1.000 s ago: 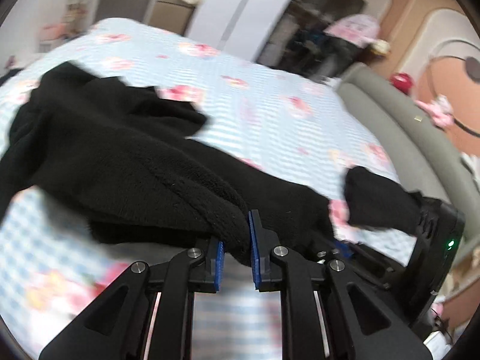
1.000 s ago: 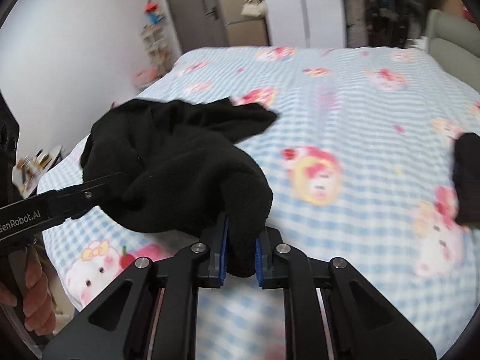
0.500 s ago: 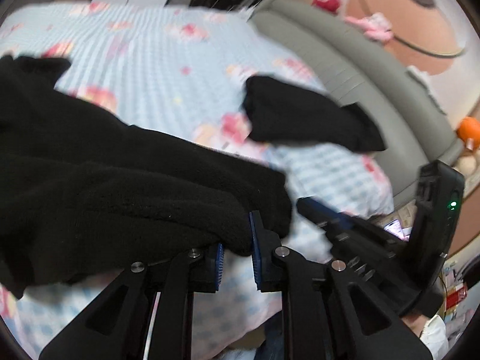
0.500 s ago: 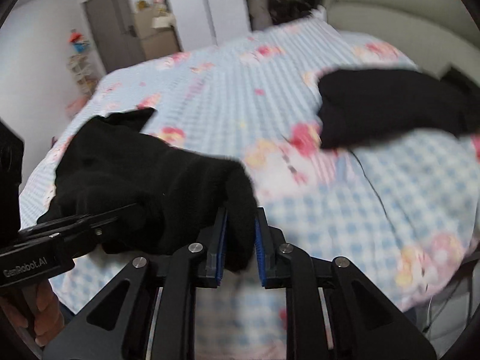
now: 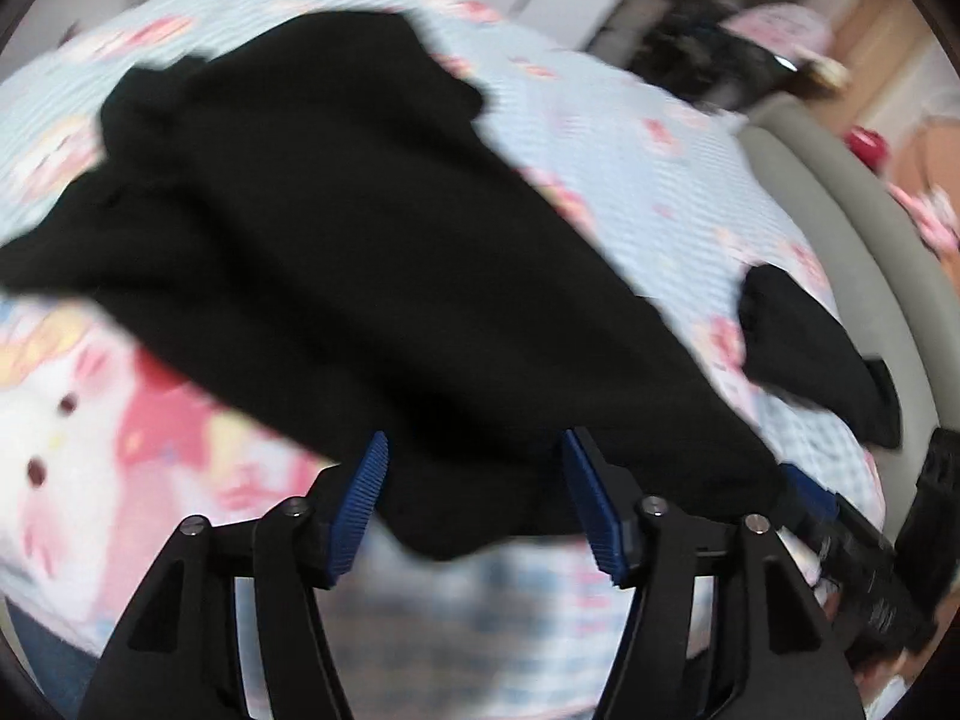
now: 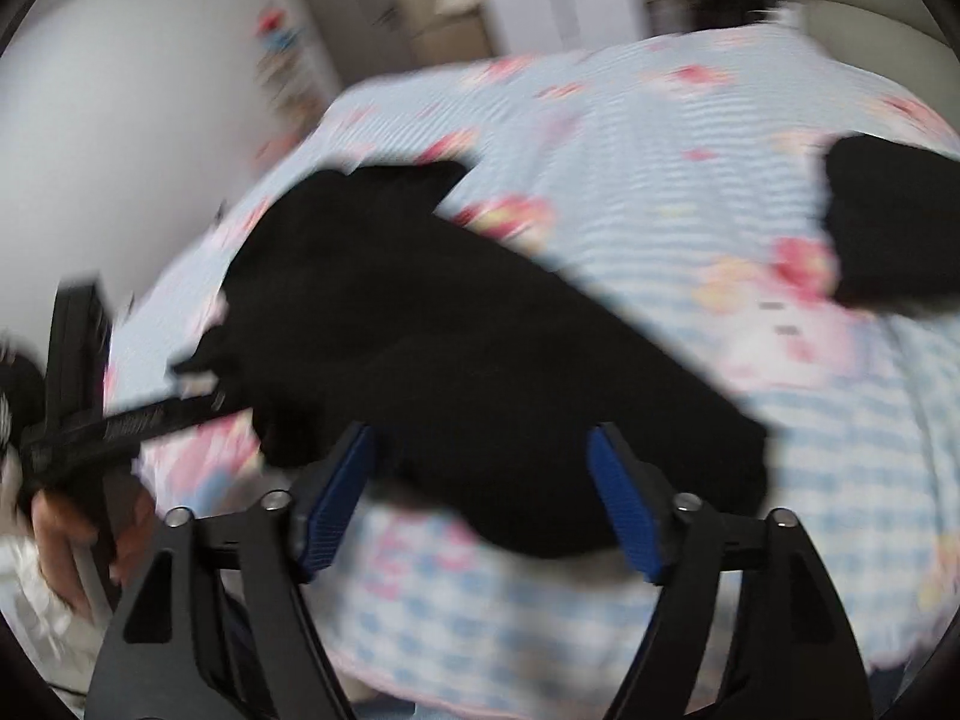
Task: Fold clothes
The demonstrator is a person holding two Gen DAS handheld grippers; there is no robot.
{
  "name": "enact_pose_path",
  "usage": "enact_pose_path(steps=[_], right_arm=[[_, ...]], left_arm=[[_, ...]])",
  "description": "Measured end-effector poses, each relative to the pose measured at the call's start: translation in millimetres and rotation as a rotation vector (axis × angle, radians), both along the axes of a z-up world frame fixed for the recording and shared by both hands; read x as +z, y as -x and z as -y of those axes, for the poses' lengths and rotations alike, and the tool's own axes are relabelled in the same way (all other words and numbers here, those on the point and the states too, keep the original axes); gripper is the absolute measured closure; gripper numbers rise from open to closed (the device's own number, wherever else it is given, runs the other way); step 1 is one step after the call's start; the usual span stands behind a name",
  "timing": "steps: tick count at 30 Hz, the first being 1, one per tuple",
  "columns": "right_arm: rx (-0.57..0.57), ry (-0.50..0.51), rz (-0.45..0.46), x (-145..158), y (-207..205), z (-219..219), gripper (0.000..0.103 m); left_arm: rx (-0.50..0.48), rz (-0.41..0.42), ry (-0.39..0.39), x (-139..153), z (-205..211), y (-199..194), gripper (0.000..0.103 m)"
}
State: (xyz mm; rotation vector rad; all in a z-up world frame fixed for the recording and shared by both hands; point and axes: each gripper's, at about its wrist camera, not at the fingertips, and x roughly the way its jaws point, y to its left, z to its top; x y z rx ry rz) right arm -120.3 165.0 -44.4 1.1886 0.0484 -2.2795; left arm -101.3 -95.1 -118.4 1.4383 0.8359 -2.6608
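A black fleece garment [image 5: 372,252] lies crumpled across the blue checked bed, and the right wrist view shows it too [image 6: 456,336]. My left gripper [image 5: 474,483] hangs over its near hem, jaws opening; the hem lies between the blue pads and they do not press it. My right gripper [image 6: 480,492] stands the same way over the garment's other near end, jaws opening, cloth loose between the pads. A second black garment [image 6: 888,216] lies folded further right on the bed [image 5: 810,342]. Both views are blurred.
The bedsheet [image 6: 690,138] is pale blue with pink cartoon prints, and its near edge drops off just under the grippers. A grey padded bed end [image 5: 840,204] runs along the right. A hand [image 6: 66,540] holds the left gripper. A white wall and a door stand behind.
Both grippers were shut on the black garment's near edge and now stand wide apart, so the cloth is let go. Both have dropped lower and the garment has settled on the bed.
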Motion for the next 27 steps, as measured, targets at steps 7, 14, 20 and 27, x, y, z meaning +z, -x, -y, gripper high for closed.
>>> enact_pose_path(steps=[7,14,20,27], right_arm=[[0.045,-0.282,-0.032,-52.6,16.1,54.4,0.06],[-0.039,-0.138,-0.171,30.6,51.2,26.0,0.084],[-0.352,-0.051,-0.379,114.2,76.3,-72.6,0.084],[-0.581,-0.078,-0.03,2.0,56.6,-181.2,0.079]], left_arm=[[-0.047,0.074,-0.104,-41.8,3.6,4.9,0.02],[-0.083,-0.048,-0.1,-4.9,-11.3,13.2,0.02],[-0.111,-0.061,-0.059,13.9,-7.4,12.3,0.019],[-0.218,0.066,-0.214,-31.2,-44.4,21.2,0.019]])
